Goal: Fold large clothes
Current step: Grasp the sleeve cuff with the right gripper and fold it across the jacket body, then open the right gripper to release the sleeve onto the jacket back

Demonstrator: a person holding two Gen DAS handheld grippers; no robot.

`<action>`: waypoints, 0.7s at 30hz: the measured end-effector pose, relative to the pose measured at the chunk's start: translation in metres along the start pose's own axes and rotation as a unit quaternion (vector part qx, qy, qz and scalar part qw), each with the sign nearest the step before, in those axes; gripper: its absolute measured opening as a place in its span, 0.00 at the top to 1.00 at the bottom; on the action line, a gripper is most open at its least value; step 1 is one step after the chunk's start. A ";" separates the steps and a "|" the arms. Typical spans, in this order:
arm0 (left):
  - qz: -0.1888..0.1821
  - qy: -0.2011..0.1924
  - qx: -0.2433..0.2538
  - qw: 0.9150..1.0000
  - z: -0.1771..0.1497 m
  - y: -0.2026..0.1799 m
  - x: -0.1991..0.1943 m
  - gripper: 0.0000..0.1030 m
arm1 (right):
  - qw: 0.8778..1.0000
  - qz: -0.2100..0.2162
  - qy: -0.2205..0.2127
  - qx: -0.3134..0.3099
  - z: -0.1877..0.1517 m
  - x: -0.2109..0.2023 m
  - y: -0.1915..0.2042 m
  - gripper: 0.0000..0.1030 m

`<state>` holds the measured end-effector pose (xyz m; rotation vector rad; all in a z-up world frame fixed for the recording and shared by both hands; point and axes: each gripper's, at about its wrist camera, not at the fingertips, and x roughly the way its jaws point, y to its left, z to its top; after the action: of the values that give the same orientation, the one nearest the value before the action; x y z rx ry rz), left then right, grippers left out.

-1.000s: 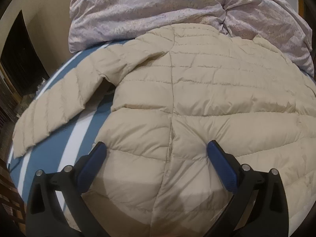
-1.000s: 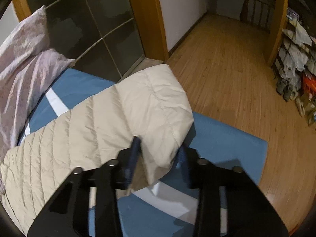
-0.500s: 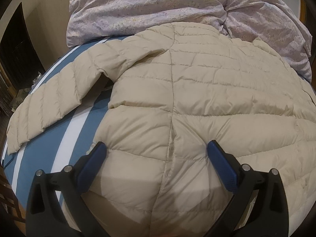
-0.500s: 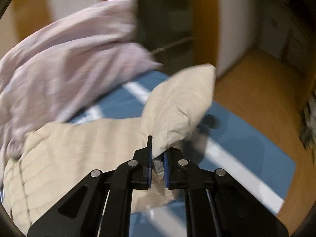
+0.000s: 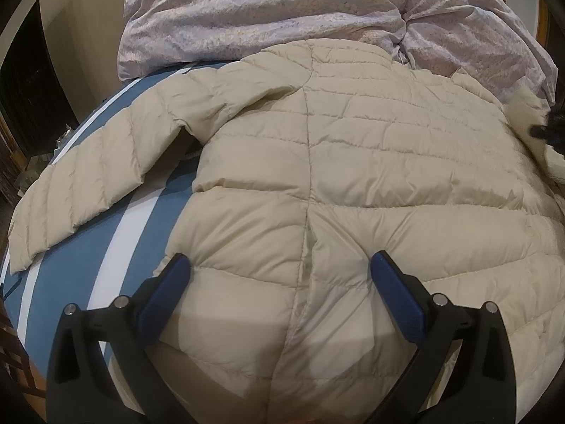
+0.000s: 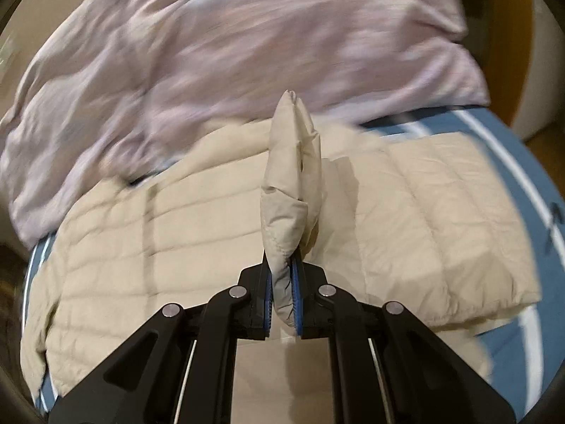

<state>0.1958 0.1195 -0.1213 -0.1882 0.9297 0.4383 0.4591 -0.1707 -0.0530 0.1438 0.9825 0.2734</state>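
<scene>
1. A cream quilted jacket (image 5: 317, 162) lies back-up on my blue-and-white striped bed (image 5: 91, 261), its collar at 12 o'clock against a rumpled lilac duvet (image 5: 282, 10).
2. My left tool (image 5: 279, 272) hangs over the hem at 6 o'clock, jaws wide, gripping nothing.
3. My right tool (image 6: 281, 295) is clamped on the jacket's sleeve cuff (image 6: 291, 183), which stands up towards 12 o'clock.

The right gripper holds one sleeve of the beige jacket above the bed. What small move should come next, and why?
Probably carry the sleeve cuff further in over the jacket back, then lower it. The right gripper is shut on the cuff, which stands lifted above the flat jacket, and the open left gripper waits near the hem.
</scene>
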 end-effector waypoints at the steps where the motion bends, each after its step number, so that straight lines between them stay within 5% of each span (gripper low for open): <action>1: -0.001 0.000 -0.001 1.000 0.000 0.001 0.000 0.02 | 1.000 0.014 0.006 -0.014 -0.005 0.002 0.018 0.91; 6: -0.004 0.001 -0.003 1.000 0.001 0.002 0.000 0.02 | 0.995 0.069 0.032 -0.059 -0.021 0.006 0.079 0.91; 13: -0.007 0.002 -0.004 1.000 0.001 0.003 0.000 0.02 | 0.988 0.093 0.051 -0.111 -0.043 0.001 0.136 0.90; 15: -0.008 0.002 -0.004 1.000 0.001 0.004 0.000 0.02 | 0.985 0.096 0.068 -0.129 -0.050 0.004 0.145 0.79; 17: -0.008 0.002 -0.004 1.000 0.001 0.004 0.000 0.02 | 0.978 0.113 0.086 -0.150 -0.053 0.007 0.154 0.50; 21: -0.007 0.002 -0.005 1.000 0.001 0.003 0.000 0.02 | 0.977 0.128 0.049 -0.162 -0.050 -0.017 0.153 0.45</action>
<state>0.1949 0.1226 -0.1209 -0.2041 0.9299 0.4287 0.3837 -0.0298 -0.0296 -0.0415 1.0045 0.6783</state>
